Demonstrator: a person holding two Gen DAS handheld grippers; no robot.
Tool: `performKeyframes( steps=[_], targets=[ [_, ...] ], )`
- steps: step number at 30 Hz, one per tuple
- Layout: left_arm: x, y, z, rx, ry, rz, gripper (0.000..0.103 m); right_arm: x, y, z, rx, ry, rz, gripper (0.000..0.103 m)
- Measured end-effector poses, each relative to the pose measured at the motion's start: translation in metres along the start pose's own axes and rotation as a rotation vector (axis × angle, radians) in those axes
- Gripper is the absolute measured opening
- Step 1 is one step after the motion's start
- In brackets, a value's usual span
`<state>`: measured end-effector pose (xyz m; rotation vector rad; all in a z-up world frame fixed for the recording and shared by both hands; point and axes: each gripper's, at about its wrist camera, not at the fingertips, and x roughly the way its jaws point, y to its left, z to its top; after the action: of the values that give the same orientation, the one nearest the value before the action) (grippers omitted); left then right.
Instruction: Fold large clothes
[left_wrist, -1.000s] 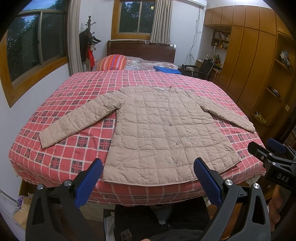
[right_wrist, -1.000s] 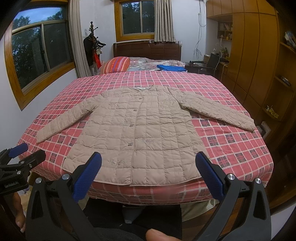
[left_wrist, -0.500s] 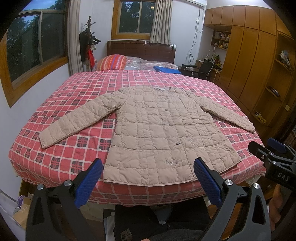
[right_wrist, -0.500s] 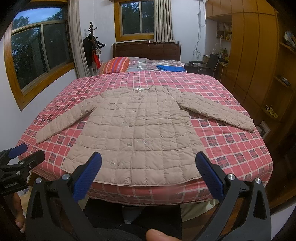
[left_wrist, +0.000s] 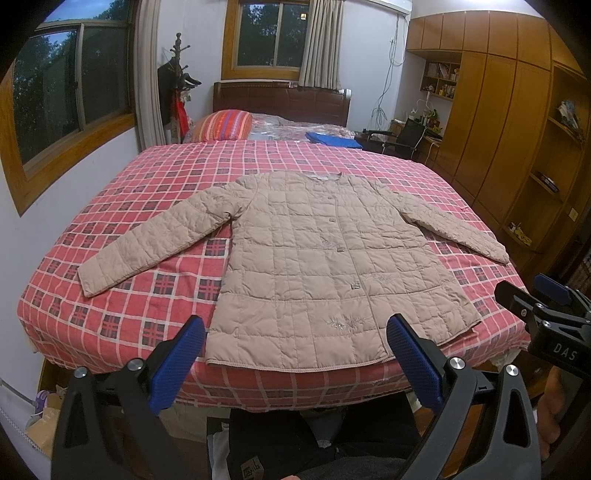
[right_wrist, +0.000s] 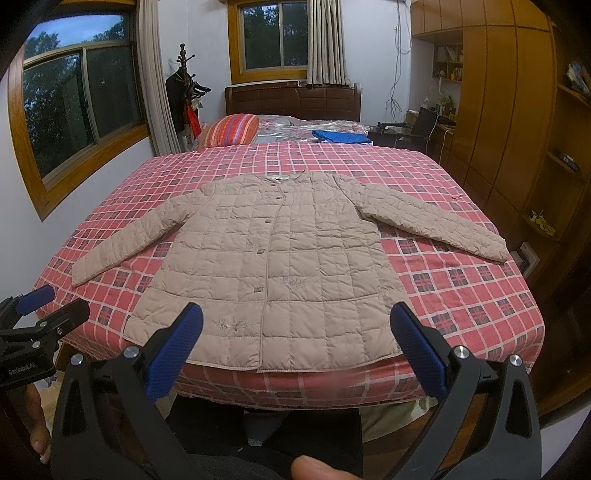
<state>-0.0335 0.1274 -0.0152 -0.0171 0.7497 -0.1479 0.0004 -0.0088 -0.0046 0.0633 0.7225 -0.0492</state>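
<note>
1. A beige quilted jacket (left_wrist: 317, 258) lies flat and face up on the bed (left_wrist: 155, 295), buttoned, with its hem along the near edge and its collar toward the headboard (left_wrist: 280, 99).
2. Both sleeves are spread out to the sides: one reaches toward the bed's left edge, the other toward the right edge, each cuff ending close to its edge.
3. The left gripper (left_wrist: 295, 363) hovers in front of the near edge, level with the hem; its blue-padded fingers (left_wrist: 177, 365) stand wide apart and hold nothing.
4. The right gripper (right_wrist: 297, 354) hangs likewise before the near edge, its fingers (right_wrist: 417, 354) spread wide and empty.
5. Neither gripper touches the jacket.
6. A striped pillow (left_wrist: 225, 125) sits near the far left corner, and a blue folded cloth (left_wrist: 332, 139) lies toward the far right, by the headboard.
7. Wooden wardrobes (left_wrist: 491, 122) line the wall to the right of the bed.
</note>
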Motion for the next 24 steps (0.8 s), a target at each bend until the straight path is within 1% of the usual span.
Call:
performKeyframes(
  steps=[18, 24],
  targets=[
    [0.001, -0.0009, -0.0006, -0.002, -0.001, 0.001, 0.099, 0.0003, -0.0005, 0.0012, -0.002, 0.0, -0.003, 0.101],
    [0.0059, -0.0009, 0.0009, -0.002, 0.004, -0.006, 0.099, 0.008, -0.0067, 0.0034, 0.001, 0.01, -0.01, 0.101]
  ],
)
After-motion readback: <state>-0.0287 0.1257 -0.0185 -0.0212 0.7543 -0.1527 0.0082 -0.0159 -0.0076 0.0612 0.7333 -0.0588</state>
